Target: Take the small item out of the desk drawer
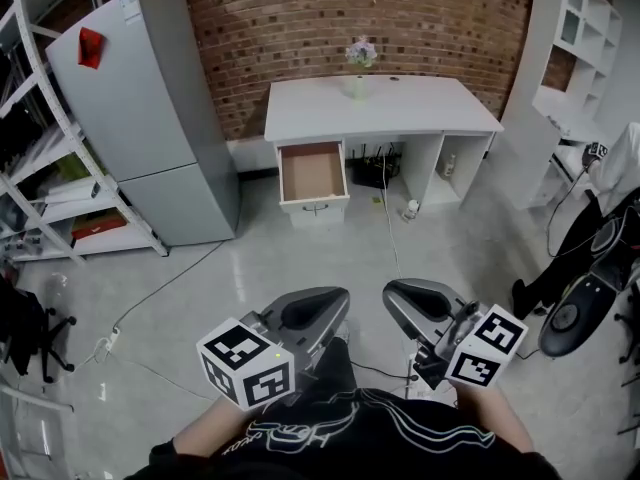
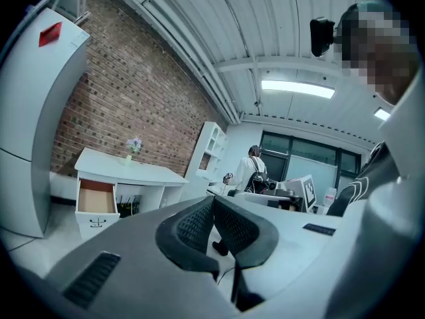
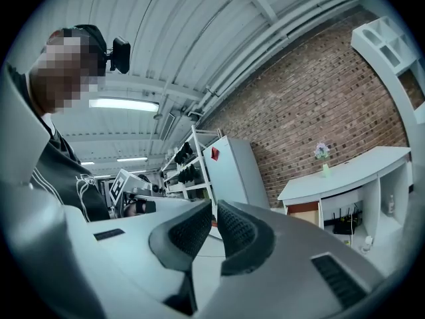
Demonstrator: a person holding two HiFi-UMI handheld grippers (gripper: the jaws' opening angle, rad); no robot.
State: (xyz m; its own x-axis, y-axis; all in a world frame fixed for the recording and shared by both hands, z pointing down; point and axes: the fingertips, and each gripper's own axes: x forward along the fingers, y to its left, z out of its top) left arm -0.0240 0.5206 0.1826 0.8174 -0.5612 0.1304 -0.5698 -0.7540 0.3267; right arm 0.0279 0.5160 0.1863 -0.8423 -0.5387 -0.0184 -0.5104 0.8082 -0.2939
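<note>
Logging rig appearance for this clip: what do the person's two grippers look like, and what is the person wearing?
Both the left gripper and right gripper have smooth grey rounded shells and black curved fingers with textured faces. Each carries a white cube printed with black square markers. The person wears a dark top with white line print; its sleeves barely show.
</note>
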